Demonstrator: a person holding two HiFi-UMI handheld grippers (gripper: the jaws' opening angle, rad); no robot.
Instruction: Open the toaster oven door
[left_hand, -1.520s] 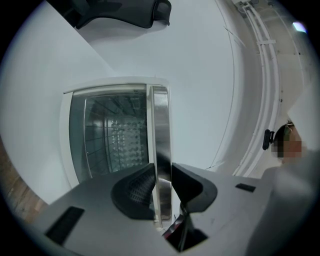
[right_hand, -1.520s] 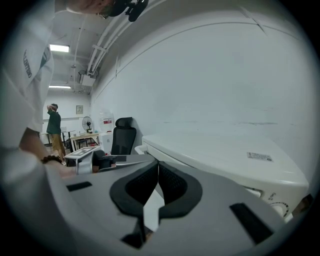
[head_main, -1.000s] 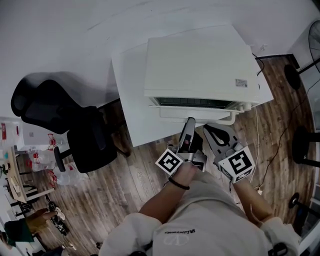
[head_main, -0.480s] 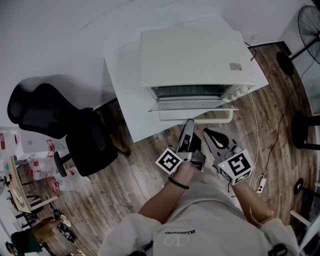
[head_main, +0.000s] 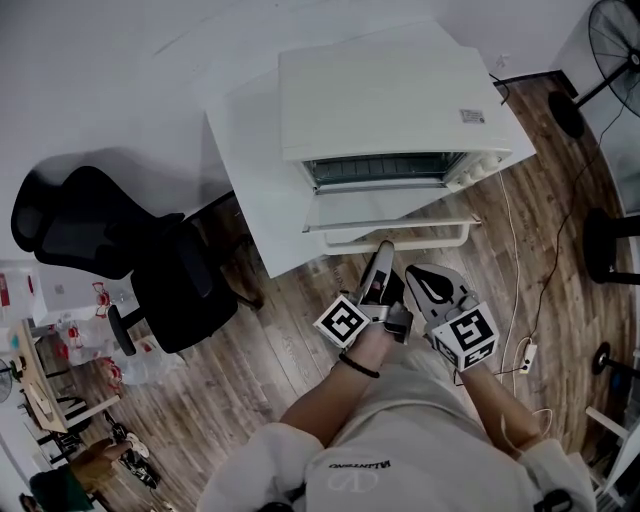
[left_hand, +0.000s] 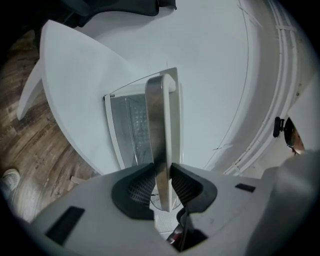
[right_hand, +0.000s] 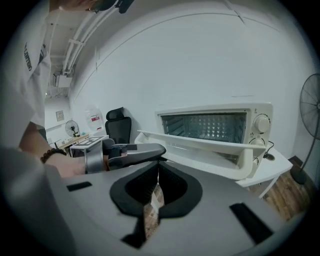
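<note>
A white toaster oven (head_main: 390, 95) stands on a white table (head_main: 250, 170). Its glass door (head_main: 385, 208) hangs partly open, tilted down toward me, and the rack shows inside. My left gripper (head_main: 384, 246) is shut on the door's metal handle bar (head_main: 420, 224). In the left gripper view the bar (left_hand: 156, 115) runs between both pads (left_hand: 186, 184), which press on it. My right gripper (head_main: 415, 272) hovers just right of the left one, below the door, shut with nothing in it. In the right gripper view its tips (right_hand: 158, 167) meet, and the oven (right_hand: 215, 125) lies ahead.
A black office chair (head_main: 110, 250) stands left of the table on the wood floor. A fan (head_main: 612, 30) is at the far right corner. A cable and a power strip (head_main: 527, 355) lie on the floor at the right. My torso fills the bottom of the head view.
The door has swung further down and open, with the left gripper holding its handle. Both grippers have come toward me and lower. The right gripper stayed shut.
</note>
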